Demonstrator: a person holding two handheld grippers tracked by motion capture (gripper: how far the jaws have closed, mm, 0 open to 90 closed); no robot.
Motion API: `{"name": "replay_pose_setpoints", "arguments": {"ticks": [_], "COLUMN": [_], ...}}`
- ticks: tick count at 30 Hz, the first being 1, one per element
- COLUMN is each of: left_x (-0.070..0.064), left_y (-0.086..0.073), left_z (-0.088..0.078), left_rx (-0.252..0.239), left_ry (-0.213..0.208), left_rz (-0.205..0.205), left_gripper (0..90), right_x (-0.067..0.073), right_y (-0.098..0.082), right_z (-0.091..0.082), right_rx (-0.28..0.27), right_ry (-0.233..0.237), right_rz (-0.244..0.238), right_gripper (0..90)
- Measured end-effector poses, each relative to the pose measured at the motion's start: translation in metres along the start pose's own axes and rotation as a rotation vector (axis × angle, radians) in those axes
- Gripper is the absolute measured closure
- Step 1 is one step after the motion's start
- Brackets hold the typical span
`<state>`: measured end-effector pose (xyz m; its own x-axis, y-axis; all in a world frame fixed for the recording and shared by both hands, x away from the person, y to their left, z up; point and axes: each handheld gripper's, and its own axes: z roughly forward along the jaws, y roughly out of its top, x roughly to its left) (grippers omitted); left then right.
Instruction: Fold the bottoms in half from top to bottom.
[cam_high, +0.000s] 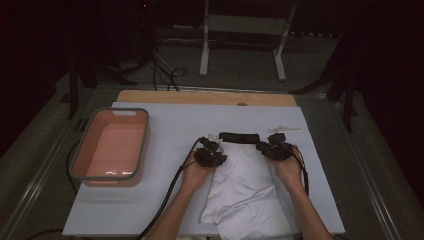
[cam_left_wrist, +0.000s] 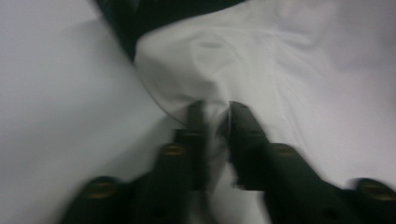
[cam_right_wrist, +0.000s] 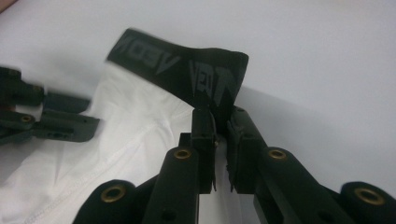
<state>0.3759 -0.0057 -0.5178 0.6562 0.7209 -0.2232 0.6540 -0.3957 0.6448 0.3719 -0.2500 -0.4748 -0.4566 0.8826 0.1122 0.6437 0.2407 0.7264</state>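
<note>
White shorts (cam_high: 245, 185) with a black lettered waistband (cam_high: 240, 137) lie crumpled on the white board (cam_high: 165, 125), waistband at the far end. My left gripper (cam_high: 212, 146) sits at the garment's left upper corner. In the left gripper view it (cam_left_wrist: 215, 109) is shut on a pinched fold of the white cloth (cam_left_wrist: 280, 70). My right gripper (cam_high: 267, 145) holds the right upper corner. In the right gripper view it (cam_right_wrist: 219, 114) is shut on the cloth just under the waistband (cam_right_wrist: 187, 65). The left gripper (cam_right_wrist: 70, 114) shows there at the far left.
A pink tub (cam_high: 145, 135) with a grey rim stands on the board's left side. A small pale scrap (cam_high: 284, 129) lies beyond the right gripper. A wooden strip (cam_high: 200, 97) borders the far edge. Cables (cam_high: 172, 185) trail from the left gripper toward the front edge.
</note>
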Motion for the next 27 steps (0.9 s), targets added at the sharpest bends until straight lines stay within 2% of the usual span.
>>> {"name": "replay_pose_setpoints", "arguments": {"ticks": [4,5,6,9,11,12,13,15,19,22,27], "left_x": [-0.003,-0.003,-0.003,-0.001,-0.001,-0.001,-0.001,0.000,0.001,0.000,-0.001], "left_y": [0.005,0.005,0.009,0.015,0.016,0.020,0.020,0.025,0.030,0.032,0.031], "left_z": [-0.007,-0.007,-0.012,-0.019,-0.021,-0.025,-0.025,-0.032,-0.038,-0.041,-0.041], "left_rx": [-0.038,-0.038,-0.062,-0.097,-0.102,-0.123,-0.123,-0.155,-0.186,-0.195,-0.193], "left_ry": [-0.003,-0.003,0.010,0.015,0.019,0.026,0.026,0.042,0.046,0.045,0.040], "left_rz": [0.011,0.011,0.010,-0.009,-0.006,-0.007,-0.007,-0.014,-0.022,-0.016,-0.013], "left_gripper": [87.6,87.6,87.7,87.7,87.7,87.7,87.7,87.8,87.7,87.6,87.5], "right_x": [0.001,0.001,-0.001,-0.003,-0.003,-0.003,-0.004,-0.005,-0.011,-0.014,-0.011], "right_y": [0.004,0.004,0.008,0.014,0.016,0.019,0.020,0.022,0.023,0.025,0.026], "right_z": [0.001,0.001,0.001,0.000,0.000,-0.001,-0.002,-0.002,-0.005,-0.007,-0.006], "right_rx": [-0.004,-0.004,-0.013,-0.029,-0.039,-0.054,-0.063,-0.079,-0.112,-0.130,-0.141], "right_ry": [-0.049,-0.049,-0.064,-0.072,-0.080,-0.088,-0.092,-0.101,-0.103,-0.101,-0.094], "right_rz": [-0.050,-0.050,-0.058,-0.054,-0.054,-0.069,-0.071,-0.062,-0.046,-0.029,-0.032], "right_gripper": [83.3,83.3,83.3,83.3,83.3,83.3,83.3,83.3,83.3,83.3,83.3]}}
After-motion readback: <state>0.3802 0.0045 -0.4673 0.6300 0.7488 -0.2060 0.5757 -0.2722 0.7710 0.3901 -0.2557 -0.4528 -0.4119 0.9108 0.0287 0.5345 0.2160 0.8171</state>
